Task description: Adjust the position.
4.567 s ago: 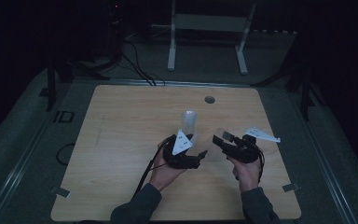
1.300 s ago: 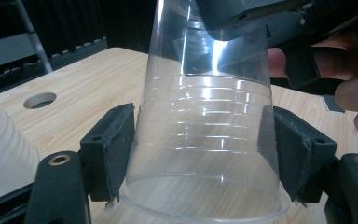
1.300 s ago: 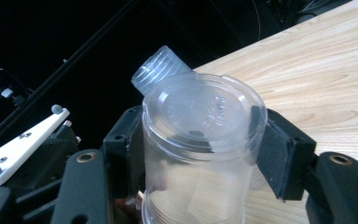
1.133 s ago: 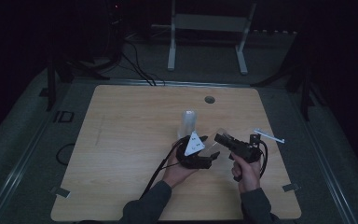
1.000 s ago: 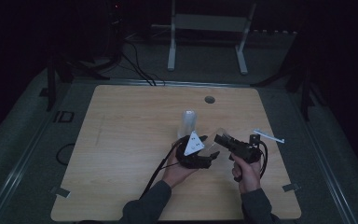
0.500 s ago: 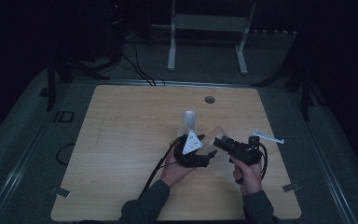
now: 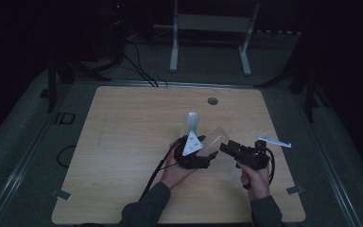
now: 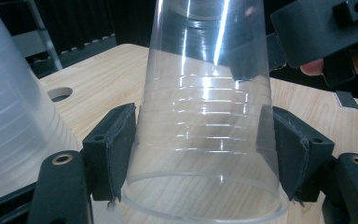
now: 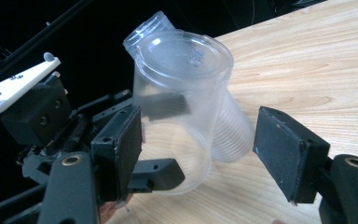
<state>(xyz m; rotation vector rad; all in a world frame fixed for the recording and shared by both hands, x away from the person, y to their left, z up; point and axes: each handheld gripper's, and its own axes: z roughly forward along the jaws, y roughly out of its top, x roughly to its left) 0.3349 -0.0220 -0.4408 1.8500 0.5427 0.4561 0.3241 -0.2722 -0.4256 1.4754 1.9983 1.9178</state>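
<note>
1. The clear plastic cup [image 8: 205,140] sits between the pads of the left tool [image 8: 200,154], which is clamped on it near its rim; in the high view this cup [image 7: 216,138] lies tilted, its base pointing up and away toward the table's far right.
2. The right tool [image 9: 200,149] stands partly open just beside the cup [image 9: 182,107]; its jaws have just been closing, its pads not pressing on it.
3. A second, frosted cup [image 7: 191,124] stands inverted just behind.
4. The table [image 7: 123,123] is bare wood to the left and far side; a hole [image 7: 212,100] lies near the far edge.
</note>
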